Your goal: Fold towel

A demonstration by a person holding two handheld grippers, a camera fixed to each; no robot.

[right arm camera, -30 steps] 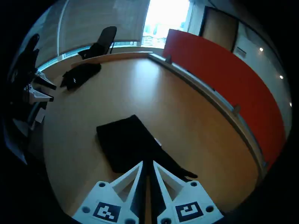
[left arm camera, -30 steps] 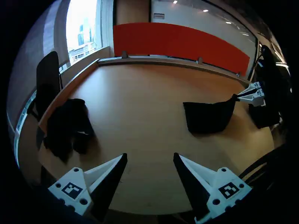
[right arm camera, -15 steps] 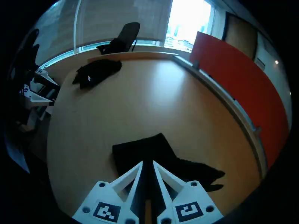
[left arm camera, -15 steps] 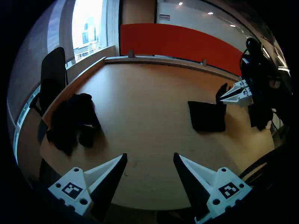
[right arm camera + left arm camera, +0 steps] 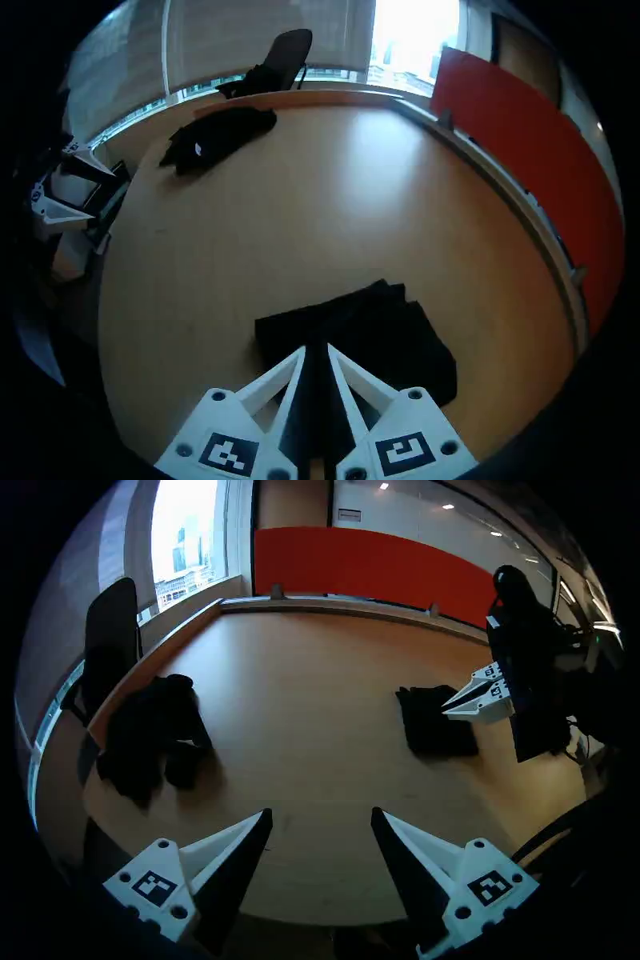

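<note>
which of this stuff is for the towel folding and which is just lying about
For the job: towel, right gripper pinching it, left gripper, open.
Just lying about: heap of dark clothes, chair, red partition.

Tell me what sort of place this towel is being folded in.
Probably an office meeting room: a large curved wooden table, a black office chair by a window onto city towers, and a red partition along the table's far edge.
</note>
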